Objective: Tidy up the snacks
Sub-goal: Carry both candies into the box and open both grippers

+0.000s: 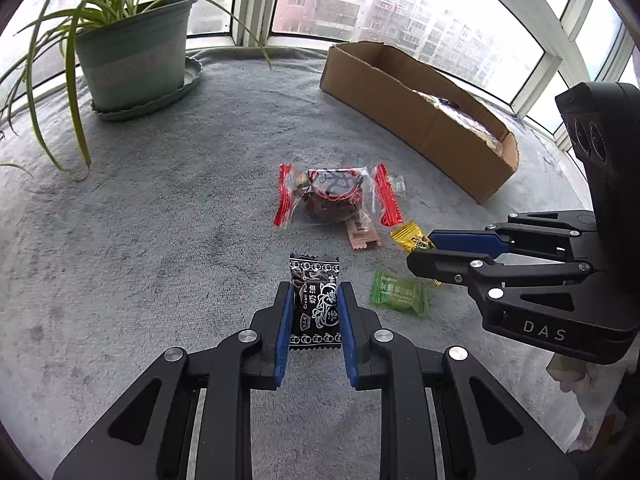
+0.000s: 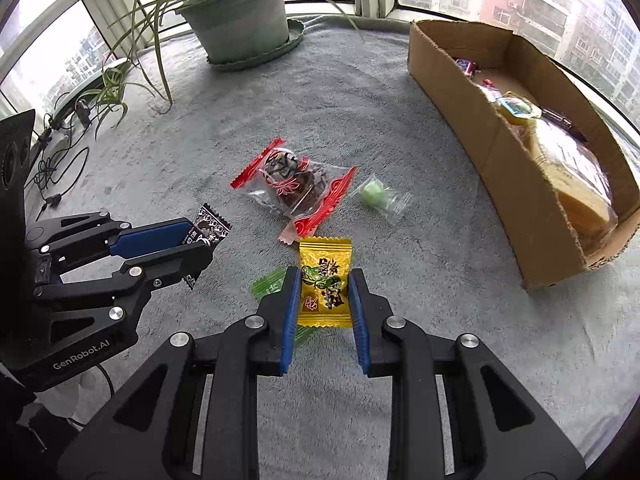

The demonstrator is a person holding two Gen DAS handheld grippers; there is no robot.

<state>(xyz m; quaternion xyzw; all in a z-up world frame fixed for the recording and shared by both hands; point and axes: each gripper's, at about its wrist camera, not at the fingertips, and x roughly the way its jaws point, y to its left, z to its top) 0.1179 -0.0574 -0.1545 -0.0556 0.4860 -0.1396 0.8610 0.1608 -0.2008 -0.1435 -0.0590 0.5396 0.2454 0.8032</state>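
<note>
The black plum candy lies flat on the grey fleece cloth, between the blue pads of the left gripper; the pads touch both long edges of the wrapper, so the claw is pinching it. Just right of the black candy, the yellow candy sits between the fingers of the right gripper, the left pad against its edge and the right pad just beside it; whether it is actually squeezed I cannot tell. A green candy lies partly under the yellow one, beside the black candy. Beyond the black candy rests a clear packet with red ends holding a dark cake, with a pink wrapper poking out from its near edge and a small clear-wrapped green sweet to its right. Farther right of the black candy stands the open cardboard box, already holding several snacks. Far left of it, a potted spider plant stands on a saucer by the window.
</note>
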